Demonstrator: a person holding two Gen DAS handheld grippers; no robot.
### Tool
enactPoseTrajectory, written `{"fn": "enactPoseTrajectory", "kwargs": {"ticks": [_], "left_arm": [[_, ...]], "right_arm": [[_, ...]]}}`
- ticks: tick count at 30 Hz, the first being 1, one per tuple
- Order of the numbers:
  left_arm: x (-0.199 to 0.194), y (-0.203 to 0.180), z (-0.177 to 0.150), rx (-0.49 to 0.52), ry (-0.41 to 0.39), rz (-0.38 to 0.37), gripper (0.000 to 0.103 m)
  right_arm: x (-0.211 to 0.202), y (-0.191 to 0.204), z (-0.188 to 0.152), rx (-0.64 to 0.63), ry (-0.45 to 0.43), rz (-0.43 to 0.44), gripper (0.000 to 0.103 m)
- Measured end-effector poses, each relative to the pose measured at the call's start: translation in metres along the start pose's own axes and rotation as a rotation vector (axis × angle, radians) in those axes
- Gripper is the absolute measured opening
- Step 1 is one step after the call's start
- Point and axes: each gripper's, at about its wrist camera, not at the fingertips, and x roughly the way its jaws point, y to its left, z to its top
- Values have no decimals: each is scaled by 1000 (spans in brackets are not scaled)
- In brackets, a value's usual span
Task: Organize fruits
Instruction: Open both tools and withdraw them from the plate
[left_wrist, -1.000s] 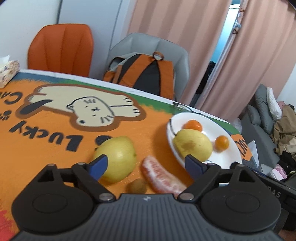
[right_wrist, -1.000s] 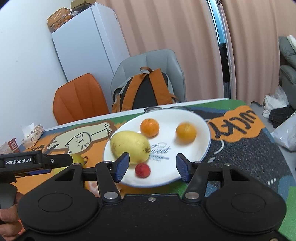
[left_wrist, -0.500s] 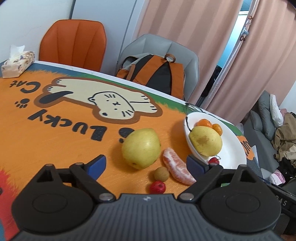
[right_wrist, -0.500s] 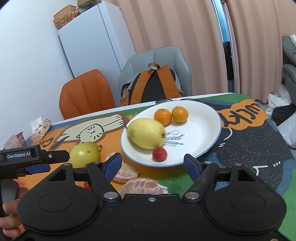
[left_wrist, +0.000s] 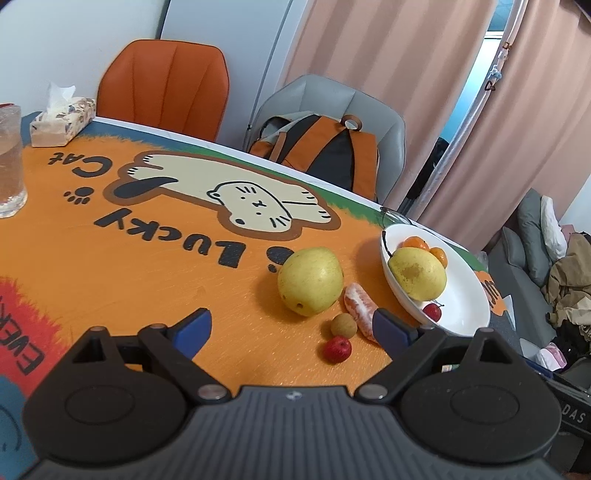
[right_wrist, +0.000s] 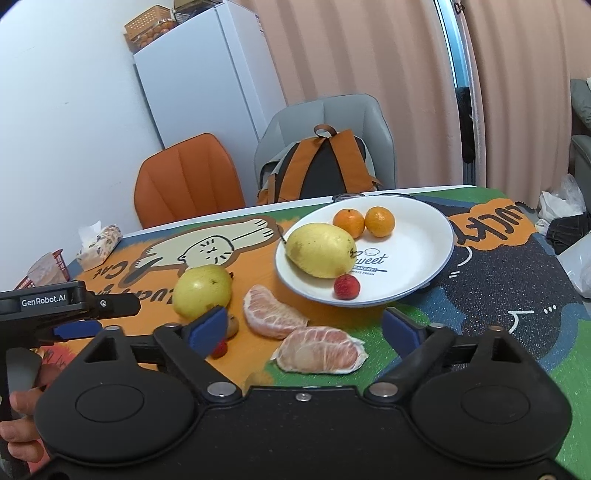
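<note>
The white plate (right_wrist: 417, 266) sits on the cat-print table mat (left_wrist: 110, 266) and already holds a yellow pear (right_wrist: 320, 250), two mandarins (right_wrist: 364, 221) at its far rim and a small red fruit (right_wrist: 347, 287) near its front edge. Outside it, just beside its left rim, lie a second pear (right_wrist: 202, 291), two peeled citrus segments (right_wrist: 273, 312) — one behind the other — a small brown fruit (left_wrist: 343, 325) and another small red fruit (left_wrist: 337, 349).

The right gripper (right_wrist: 304, 328) has just been opening; its jaws stand wide with nothing between them, above the nearer segment (right_wrist: 321, 350). The left gripper (left_wrist: 291, 328) is likewise spread wide and empty, facing the loose pear.

The step in hand looks like a release just finished, with a new pick to choose. The next move probably calls for lowering onto one loose fruit, closing gently — the segments look soft — and carrying it to the plate.
</note>
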Motion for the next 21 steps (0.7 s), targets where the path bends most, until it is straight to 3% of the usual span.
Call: {"fn": "enactPoseTrajectory", "kwargs": {"ticks": [4,17,21], "left_arm": [[-8,6,-3,-4,-2,0,93],[-17,18,-5,41,41,-15,93],[-12,19,-1,68,57,-19,98]], "right_arm": [[-4,7,-3,-11,15,-10,103],[-1,25,-13,-38,65,-50,103],[4,27,-12,-41,78,-57,103]]}}
